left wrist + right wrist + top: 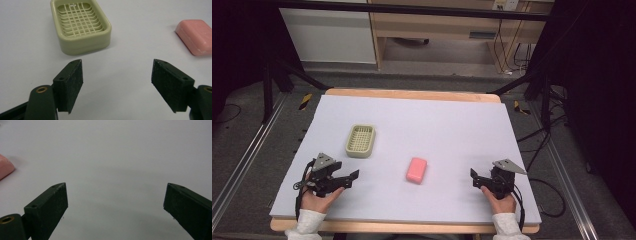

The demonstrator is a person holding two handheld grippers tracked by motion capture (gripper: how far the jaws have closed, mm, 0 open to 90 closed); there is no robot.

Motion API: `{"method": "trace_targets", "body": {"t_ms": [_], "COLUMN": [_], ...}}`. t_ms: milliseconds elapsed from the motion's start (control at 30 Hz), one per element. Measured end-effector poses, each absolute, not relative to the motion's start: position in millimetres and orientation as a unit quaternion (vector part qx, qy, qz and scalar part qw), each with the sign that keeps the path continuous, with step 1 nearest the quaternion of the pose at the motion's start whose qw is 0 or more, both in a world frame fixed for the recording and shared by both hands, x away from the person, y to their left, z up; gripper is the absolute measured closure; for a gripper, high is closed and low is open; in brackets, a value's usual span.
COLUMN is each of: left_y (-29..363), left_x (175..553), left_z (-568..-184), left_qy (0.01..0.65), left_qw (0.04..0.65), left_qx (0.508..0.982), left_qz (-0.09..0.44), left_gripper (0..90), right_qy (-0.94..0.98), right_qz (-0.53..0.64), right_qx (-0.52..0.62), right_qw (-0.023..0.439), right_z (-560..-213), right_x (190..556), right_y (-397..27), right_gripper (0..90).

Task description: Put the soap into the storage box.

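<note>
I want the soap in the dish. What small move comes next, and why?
Probably bring the right tool toward the pink rectangular soap bar: both tools are open and empty, the bar lies flat between them, and the pale green slotted plastic dish sits empty.

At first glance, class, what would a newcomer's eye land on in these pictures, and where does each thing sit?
The pink bar of soap stands out first, lying near the middle of the pale table. Next comes the empty green soap dish, a little farther back and to the left, apart from the soap. Nearest the person, the left gripper and right gripper rest at either side, jaws open, holding nothing.
</note>
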State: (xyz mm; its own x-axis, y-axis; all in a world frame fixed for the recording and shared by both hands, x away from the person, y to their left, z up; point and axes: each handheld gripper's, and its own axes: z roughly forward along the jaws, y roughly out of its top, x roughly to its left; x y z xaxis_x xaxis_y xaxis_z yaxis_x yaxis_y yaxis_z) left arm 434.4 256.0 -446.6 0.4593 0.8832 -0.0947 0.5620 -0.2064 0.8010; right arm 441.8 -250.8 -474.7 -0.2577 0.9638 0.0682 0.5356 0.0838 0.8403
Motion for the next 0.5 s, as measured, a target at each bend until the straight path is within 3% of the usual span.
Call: {"method": "trace_targets", "body": {"t_ms": [500], "left_y": [230.5], "left_x": [435.3], "left_z": [-442.9], "left_qy": [0.459], "left_qw": [0.404], "left_qx": [0.77], "left_qz": [0.185], "left_gripper": [24.0], "right_qy": [0.691], "right_qz": [0.397], "right_qx": [0.544], "right_qw": [0.262], "right_z": [-476.5], "right_x": [443.2], "right_y": [-248.0], "right_gripper": [5.5]}}
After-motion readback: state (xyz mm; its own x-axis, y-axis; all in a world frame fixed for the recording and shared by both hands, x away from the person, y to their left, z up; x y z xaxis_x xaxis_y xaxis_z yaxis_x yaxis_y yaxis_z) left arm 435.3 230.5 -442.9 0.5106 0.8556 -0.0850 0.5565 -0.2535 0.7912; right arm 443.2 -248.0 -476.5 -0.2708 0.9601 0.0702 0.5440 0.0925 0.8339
